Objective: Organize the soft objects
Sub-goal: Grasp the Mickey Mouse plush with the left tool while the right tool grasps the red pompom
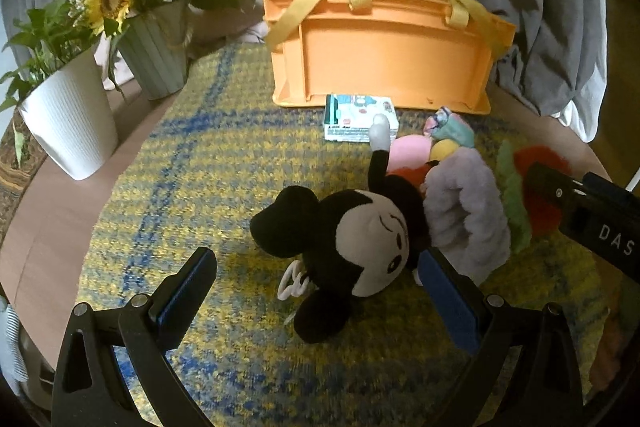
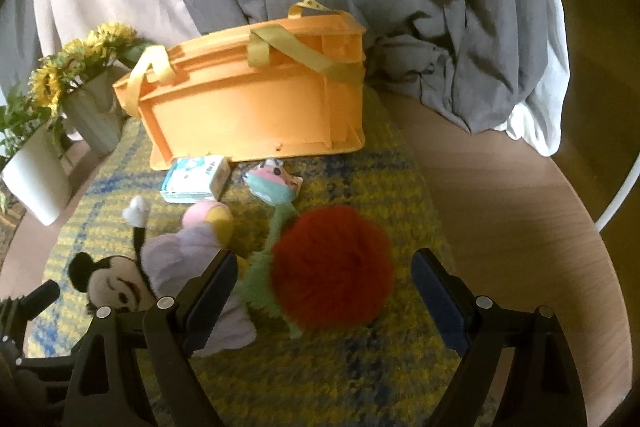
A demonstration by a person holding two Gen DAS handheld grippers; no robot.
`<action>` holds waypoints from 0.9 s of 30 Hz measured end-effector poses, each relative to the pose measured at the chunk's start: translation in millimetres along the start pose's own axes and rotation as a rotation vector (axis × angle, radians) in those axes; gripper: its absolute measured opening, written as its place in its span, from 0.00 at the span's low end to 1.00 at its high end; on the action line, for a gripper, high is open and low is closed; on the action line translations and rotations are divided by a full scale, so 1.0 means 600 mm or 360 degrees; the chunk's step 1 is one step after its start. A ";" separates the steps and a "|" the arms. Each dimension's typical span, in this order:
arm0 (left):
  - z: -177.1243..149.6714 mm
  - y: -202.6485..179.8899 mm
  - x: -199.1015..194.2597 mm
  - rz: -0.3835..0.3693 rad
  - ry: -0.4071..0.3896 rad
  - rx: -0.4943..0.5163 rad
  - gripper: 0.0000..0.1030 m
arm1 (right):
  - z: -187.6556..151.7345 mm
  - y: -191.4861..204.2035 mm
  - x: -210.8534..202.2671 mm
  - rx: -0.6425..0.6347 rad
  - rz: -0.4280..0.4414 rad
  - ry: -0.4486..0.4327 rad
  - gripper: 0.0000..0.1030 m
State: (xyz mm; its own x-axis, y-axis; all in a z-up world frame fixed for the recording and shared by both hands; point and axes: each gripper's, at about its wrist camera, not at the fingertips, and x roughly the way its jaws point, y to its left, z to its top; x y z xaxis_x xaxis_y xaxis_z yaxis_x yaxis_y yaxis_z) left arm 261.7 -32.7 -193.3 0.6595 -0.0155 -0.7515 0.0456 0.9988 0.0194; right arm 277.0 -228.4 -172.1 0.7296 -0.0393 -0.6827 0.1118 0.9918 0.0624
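Both grippers are hovering low over the pile of soft toys on the yellow and blue mat [image 1: 192, 163], and this is where it gets tricky. The left gripper [image 1: 316, 291] is standing with its jaws wide apart around the mouse plush [image 1: 360, 239], gripping nothing; its right finger is sitting right against the lilac plush [image 1: 464, 211], so closing now is risking a pinch of two toys at once. The right gripper [image 2: 324, 287] is likewise spread wide and empty, bracketing the red pompom toy [image 2: 332, 267] with its green fringe, while its left finger is crowding the lilac plush as well. The toys are lying bunched together, touching, near the middle of the surface, so lifting one could drag a neighbour along. The orange basket [image 1: 384, 47] is sitting at the far side with its yellow straps [image 1: 304, 3] flopped across the rim, and a dropped toy could be snagging there. The small box [image 1: 360, 119] just in front of the basket could get knocked, and the two grippers, working this close, could be bumping each other.
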 end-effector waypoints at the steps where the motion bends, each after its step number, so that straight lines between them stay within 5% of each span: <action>1: 0.000 0.000 0.005 -0.0007 0.0004 -0.0007 0.99 | 0.000 -0.001 0.005 0.0000 -0.0002 0.0005 0.87; 10: 0.003 -0.004 0.038 -0.0050 0.0000 -0.0021 0.98 | -0.008 -0.011 0.045 0.0038 -0.0005 0.0069 0.87; 15: 0.004 -0.005 0.054 -0.0103 0.0016 -0.0048 0.83 | -0.016 -0.013 0.063 0.0052 0.0006 0.0102 0.85; 20: 0.002 -0.009 0.048 -0.0184 0.0007 -0.0071 0.59 | -0.020 -0.016 0.073 0.0063 0.0044 0.0126 0.64; 23: 0.002 -0.013 0.042 -0.0169 0.0002 -0.0066 0.58 | -0.021 -0.016 0.077 0.0066 0.0069 0.0142 0.50; 27: 0.004 -0.011 0.025 -0.0134 -0.0035 -0.0073 0.57 | -0.023 -0.018 0.070 0.0076 0.0077 0.0133 0.44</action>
State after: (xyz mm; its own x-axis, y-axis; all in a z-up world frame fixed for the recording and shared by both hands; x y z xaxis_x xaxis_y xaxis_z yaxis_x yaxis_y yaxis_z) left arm 273.1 -39.7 -203.3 0.6709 -0.1001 -0.7347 0.0675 0.9950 -0.0739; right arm 297.2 -238.9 -211.3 0.6762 0.0205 -0.7364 0.1117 0.9852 0.1300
